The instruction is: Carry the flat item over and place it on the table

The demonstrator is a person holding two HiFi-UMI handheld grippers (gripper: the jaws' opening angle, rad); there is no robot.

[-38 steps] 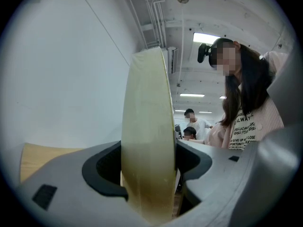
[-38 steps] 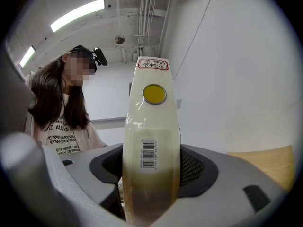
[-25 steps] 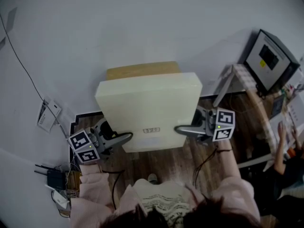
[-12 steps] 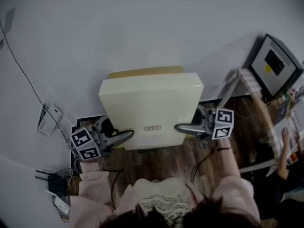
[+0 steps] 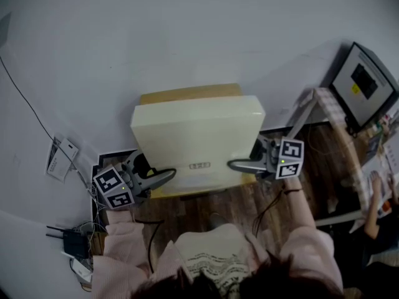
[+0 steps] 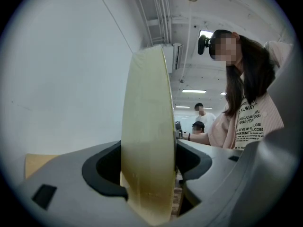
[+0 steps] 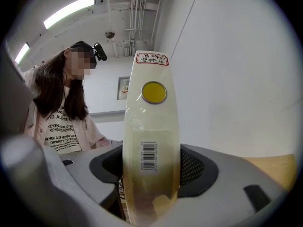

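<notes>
Fingers of our left gripper (image 5: 167, 175) and right gripper (image 5: 234, 165) clamp only the flat item's (image 5: 196, 132) near edge, so it could sag, pivot or overhang the small table (image 5: 187, 94).

Cream flat item (image 6: 147, 141) stands edge-on, upright, centre frame. Left gripper (image 6: 147, 168): grey jaws closed against both its faces, dark pads (image 6: 102, 171) touching it. White wall (image 6: 61, 79) fills the left half. Tan surface (image 6: 35, 162) at lower left. Person (image 6: 246, 117) in pale pink at right; ceiling lights behind.
</notes>
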